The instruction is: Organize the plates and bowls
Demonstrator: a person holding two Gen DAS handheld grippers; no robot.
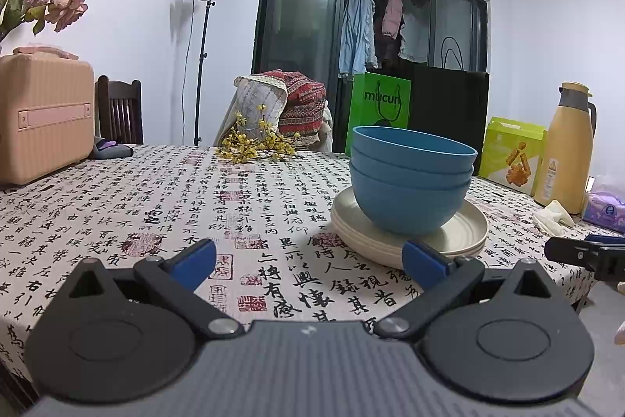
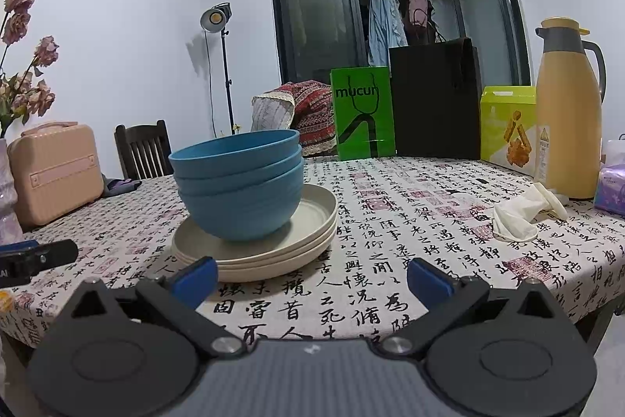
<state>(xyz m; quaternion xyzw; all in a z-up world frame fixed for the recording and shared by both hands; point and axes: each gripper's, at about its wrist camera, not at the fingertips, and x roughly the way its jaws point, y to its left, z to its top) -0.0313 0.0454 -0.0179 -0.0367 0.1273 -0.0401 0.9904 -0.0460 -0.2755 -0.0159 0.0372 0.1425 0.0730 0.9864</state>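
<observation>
Three blue bowls [image 1: 410,182] nested on stacked cream plates [image 1: 461,233], mid-surface [image 1: 156,206]. Likely light, stiff, slick plastic; best pinched at rims. Left hand-held gripper [image 1: 308,260] and right hand-held gripper [image 2: 312,278] both spread wide, empty.

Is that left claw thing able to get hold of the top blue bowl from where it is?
Probably yes. The left gripper is open and empty, the stacked blue bowls sit on the cream plates just ahead to its right, and only bare tablecloth lies between. It would need to rise to the top rim.

Plates [image 2: 273,253] on calligraphy-clothed table [image 2: 410,221]
</observation>
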